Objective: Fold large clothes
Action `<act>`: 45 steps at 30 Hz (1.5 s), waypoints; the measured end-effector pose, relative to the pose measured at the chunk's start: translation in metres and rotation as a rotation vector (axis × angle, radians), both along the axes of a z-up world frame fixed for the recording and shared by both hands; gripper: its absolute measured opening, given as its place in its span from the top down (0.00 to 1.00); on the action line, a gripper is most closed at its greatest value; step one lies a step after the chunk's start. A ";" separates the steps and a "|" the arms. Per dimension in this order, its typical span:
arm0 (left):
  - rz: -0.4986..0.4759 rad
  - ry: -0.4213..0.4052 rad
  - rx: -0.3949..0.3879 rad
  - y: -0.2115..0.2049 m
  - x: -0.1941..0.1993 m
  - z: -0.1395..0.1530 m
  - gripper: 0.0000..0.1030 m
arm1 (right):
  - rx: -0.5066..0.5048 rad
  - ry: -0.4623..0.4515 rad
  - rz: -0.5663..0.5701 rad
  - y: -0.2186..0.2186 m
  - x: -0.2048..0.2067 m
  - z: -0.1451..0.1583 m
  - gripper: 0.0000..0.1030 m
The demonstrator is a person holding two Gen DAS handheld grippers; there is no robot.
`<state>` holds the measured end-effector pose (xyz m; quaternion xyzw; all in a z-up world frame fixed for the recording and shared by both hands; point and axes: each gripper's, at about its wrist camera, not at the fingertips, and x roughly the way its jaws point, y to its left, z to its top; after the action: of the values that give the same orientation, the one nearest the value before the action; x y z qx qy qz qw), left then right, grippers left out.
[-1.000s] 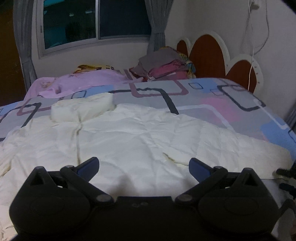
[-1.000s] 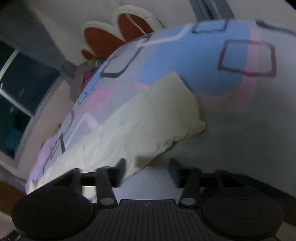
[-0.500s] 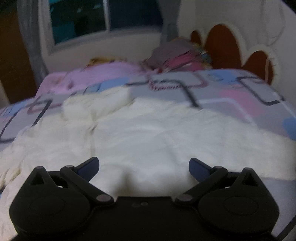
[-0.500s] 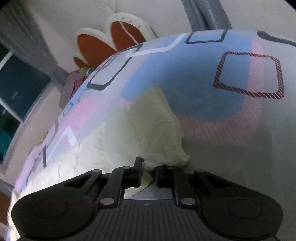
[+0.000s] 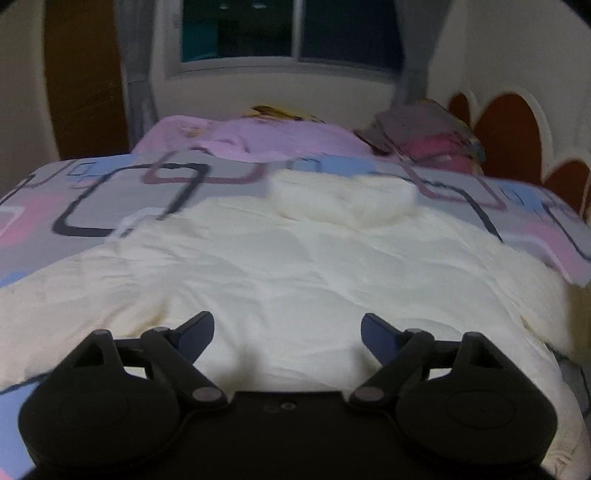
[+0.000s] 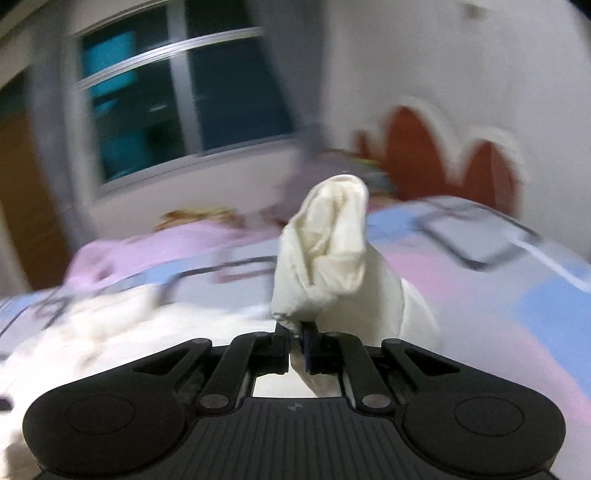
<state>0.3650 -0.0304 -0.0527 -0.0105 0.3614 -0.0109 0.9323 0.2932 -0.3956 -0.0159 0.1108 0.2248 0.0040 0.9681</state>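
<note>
Right tool (image 6: 295,341) closing, pinching cream jacket (image 6: 325,258)

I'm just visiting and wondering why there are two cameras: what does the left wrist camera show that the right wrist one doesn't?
Only the left wrist view shows the cream jacket spread flat across the bed, with the left gripper above it, its jaws closing with nothing clamped.

Only the right wrist view shows the right gripper closing, pinching a lifted sleeve of that jacket.

Both show the window, the pink blanket and the headboard.
</note>
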 end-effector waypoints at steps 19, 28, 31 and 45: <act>-0.030 0.033 -0.122 0.088 0.011 -0.016 0.08 | -0.154 0.145 0.447 0.230 0.057 -0.082 0.23; -0.223 0.106 -0.284 0.018 0.060 -0.036 0.08 | 0.013 0.038 0.141 0.107 0.025 -0.038 0.37; -0.240 0.161 -0.222 -0.011 0.079 -0.051 0.16 | 0.055 0.033 -0.047 0.051 0.017 -0.034 0.37; -0.101 -0.001 -0.136 0.039 0.059 -0.021 0.93 | 0.214 0.179 -0.209 -0.029 0.039 -0.064 0.37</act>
<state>0.4237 0.0081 -0.0735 -0.0553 0.3594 -0.0824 0.9279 0.3324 -0.4247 -0.0797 0.2359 0.2957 -0.0828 0.9220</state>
